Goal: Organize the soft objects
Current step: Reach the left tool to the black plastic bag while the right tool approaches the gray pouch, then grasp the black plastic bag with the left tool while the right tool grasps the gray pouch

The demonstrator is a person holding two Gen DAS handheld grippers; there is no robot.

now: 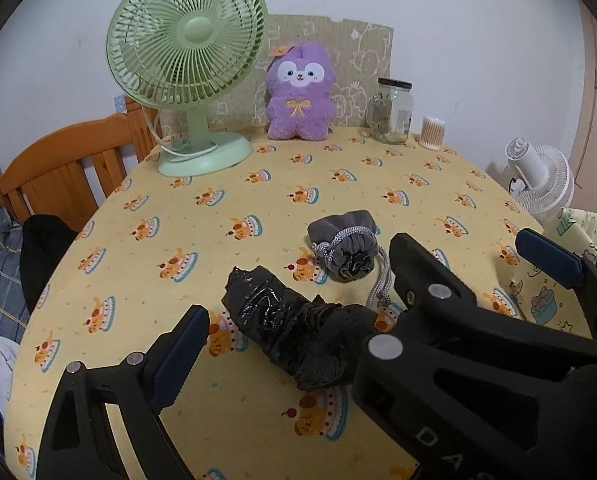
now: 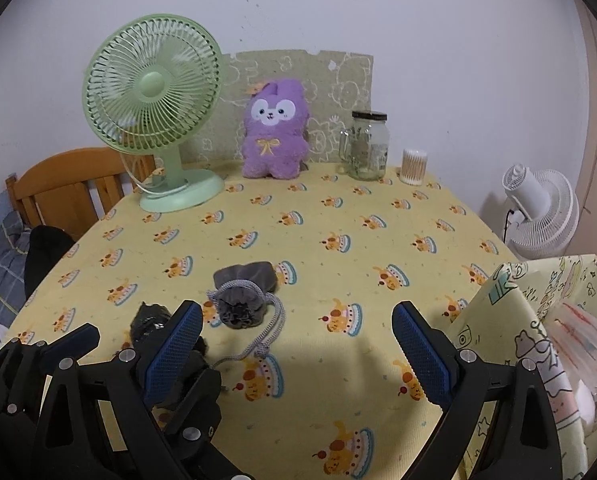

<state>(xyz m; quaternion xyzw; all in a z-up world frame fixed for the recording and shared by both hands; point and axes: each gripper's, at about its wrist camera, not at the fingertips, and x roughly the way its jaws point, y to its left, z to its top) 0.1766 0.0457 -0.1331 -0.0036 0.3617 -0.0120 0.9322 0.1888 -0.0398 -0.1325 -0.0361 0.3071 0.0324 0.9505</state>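
Plastic, black and crumpled into one roll (image 1: 298, 330), lies on the yellow cake-print tablecloth (image 1: 226, 200) with its long axis running from about 10 o'clock to 4 o'clock in the left wrist view; its near end is covered by the right gripper's frame. One grey drawstring pouch (image 1: 346, 246) lies just past it at about 1 o'clock, its puckered mouth turned toward the camera and its body pointing away toward 11 o'clock; the cord trails down toward 5 o'clock and ends behind the black frame.

Left gripper (image 1: 298, 344) is released, jaws spread wide on either side of the roll without touching it; only its left blue pad is clear, and I cannot tell where its right finger ends. Right gripper (image 2: 298, 354) is likewise spread apart, with nothing between its two blue pads but bare cloth and a loop of cord. From that view the roll (image 2: 148, 320) is mostly hidden behind the pad.

Along the far edge, left to right: one green desk fan (image 1: 186, 60), one purple plush rabbit (image 1: 300, 92), one lidded glass jar (image 1: 392, 110), one tub of cotton swabs (image 1: 432, 132). One white fan (image 2: 538, 212) stands off the table at 3 o'clock, beside a patterned cloth (image 2: 538, 320) cut off by the frame
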